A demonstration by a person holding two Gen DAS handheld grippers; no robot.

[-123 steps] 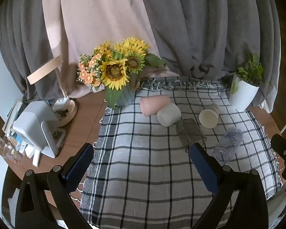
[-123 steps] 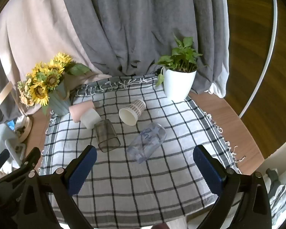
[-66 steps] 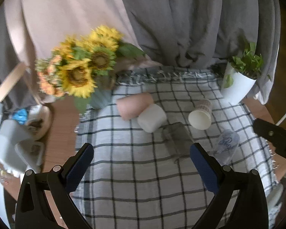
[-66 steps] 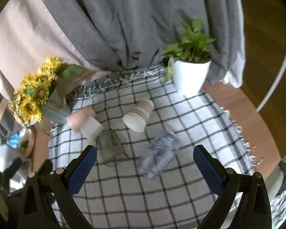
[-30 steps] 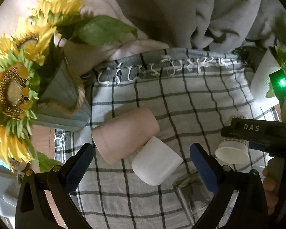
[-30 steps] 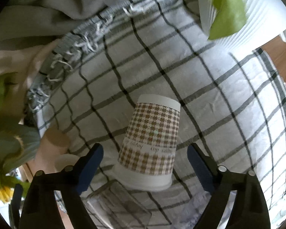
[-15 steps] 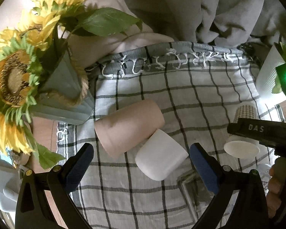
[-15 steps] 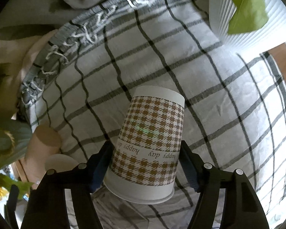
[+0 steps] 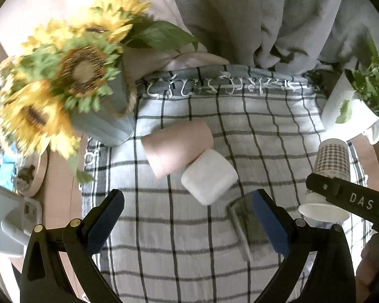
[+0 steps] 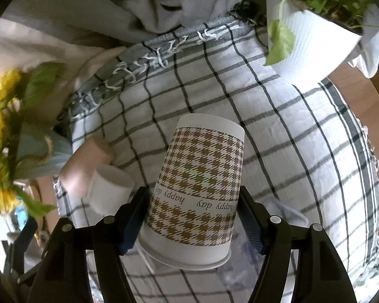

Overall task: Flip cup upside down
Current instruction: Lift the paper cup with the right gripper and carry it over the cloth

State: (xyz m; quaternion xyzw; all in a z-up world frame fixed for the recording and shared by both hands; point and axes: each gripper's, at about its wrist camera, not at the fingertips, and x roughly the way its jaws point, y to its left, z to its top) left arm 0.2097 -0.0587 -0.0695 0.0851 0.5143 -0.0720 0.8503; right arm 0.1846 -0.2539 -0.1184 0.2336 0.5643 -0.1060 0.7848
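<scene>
The right gripper (image 10: 193, 221) has its two blue-padded jaws pinching a paper cup with a brown houndstooth print and a white rim (image 10: 198, 192), one pad on each side of the cup's lower wall near the printed words "happy day". The cup is tilted, its closed base pointing away from the camera and up, its open mouth toward the camera and down. In the left wrist view the same cup (image 9: 328, 174) appears at the right edge, crossed by the black arm of the right gripper (image 9: 346, 199) marked "DAS"; whether its rim touches the cloth cannot be told.

The left gripper (image 9: 188, 221) hangs over the cloth with its jaws spread wide and nothing between them.

Beyond the left jaws, a pale pink cylindrical cup (image 9: 178, 147) lies on its side on the white cloth with thin black checks (image 9: 164, 240), and a white cylindrical cup (image 9: 209, 175) lies on its side touching it. A clear square-sided glass tumbler (image 9: 249, 229) lies just beside the white cup, partly behind the left gripper's right jaw.

The checked cloth covers a brown wooden bench (image 9: 63, 176). At the cloth's far left corner stands a blue-grey ribbed vase of yellow sunflowers (image 9: 106, 121); at the far right stands a white ribbed pot holding a green leafy plant (image 10: 308, 45). Grey and beige curtains (image 9: 252, 20) hang behind the bench.
</scene>
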